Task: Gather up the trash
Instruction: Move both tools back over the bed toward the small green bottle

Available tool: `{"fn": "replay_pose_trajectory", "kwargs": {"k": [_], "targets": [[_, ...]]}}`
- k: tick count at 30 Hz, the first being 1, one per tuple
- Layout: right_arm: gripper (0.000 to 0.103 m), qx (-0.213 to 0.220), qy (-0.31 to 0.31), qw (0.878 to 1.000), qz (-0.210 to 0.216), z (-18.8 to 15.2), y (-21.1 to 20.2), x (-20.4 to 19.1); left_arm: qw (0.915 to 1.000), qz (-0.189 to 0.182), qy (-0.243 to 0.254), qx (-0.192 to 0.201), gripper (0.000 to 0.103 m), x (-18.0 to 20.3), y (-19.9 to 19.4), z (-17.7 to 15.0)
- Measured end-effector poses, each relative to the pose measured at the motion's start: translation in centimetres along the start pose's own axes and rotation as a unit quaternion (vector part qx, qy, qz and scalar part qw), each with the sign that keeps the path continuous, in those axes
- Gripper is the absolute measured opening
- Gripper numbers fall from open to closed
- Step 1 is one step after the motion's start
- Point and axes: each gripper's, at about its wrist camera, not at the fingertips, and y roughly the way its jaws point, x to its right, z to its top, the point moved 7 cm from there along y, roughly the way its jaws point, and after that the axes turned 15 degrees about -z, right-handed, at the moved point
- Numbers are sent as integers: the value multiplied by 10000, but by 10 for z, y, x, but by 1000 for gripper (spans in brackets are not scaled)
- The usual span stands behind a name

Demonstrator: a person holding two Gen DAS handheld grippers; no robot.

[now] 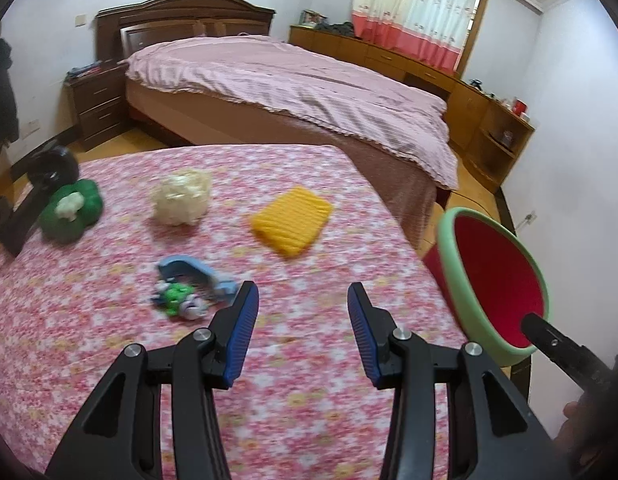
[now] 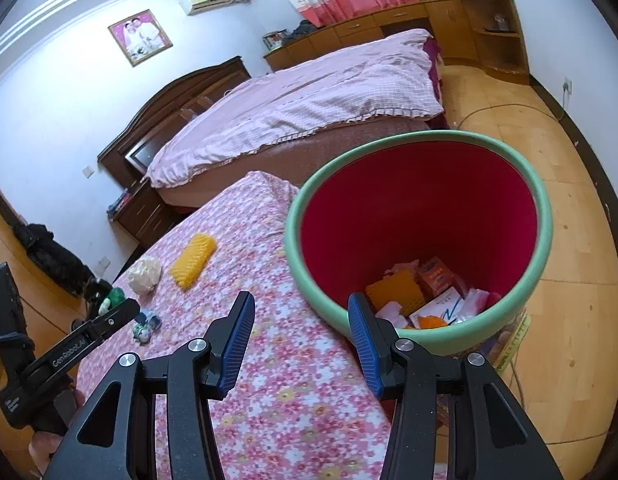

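Note:
On the pink floral table (image 1: 109,340) lie a yellow ribbed piece (image 1: 292,220), a crumpled white wad (image 1: 181,196), a green lump with a white bit (image 1: 71,210) and a blue and green wrapper (image 1: 187,288). My left gripper (image 1: 303,332) is open and empty above the table's near part, right of the wrapper. A red bin with a green rim (image 2: 545,208) stands at the table's right edge and holds several boxes and wrappers (image 2: 429,296). My right gripper (image 2: 301,340) is open and empty at the bin's near rim. The yellow piece (image 2: 193,260) also shows there.
A bed with a pink cover (image 1: 309,88) stands beyond the table. Wooden cabinets (image 1: 489,112) line the far wall. A dark nightstand (image 1: 95,104) is beside the bed. A black stand (image 1: 33,200) sits at the table's left edge. Wooden floor (image 2: 569,300) lies right of the bin.

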Motion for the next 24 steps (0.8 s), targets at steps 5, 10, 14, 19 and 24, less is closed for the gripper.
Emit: {"fn": "replay_pose_trajectory", "kwargs": {"k": [5,10,14,19,24], "targets": [[50,-39,-103,9999,13,-4,4,-12,9997,203,-125,67,46,-24,-9,-1],[50,-91,-219,9997,41,-8,7,-24,9987,457,-196,78,46,-47,-14,-2],[50,-129,-325,9994,51,-10,10,-35,9975,647,-260,87,46,-65,-17,-4],[50,-168,-432,9989,38,-13,14,-45,9962,771,-401,14,46,-86,-15,-8],[50,-217,-504,9985,21,-16,19,-53,9951,833,-526,-84,47,-101,-9,-14]]}}
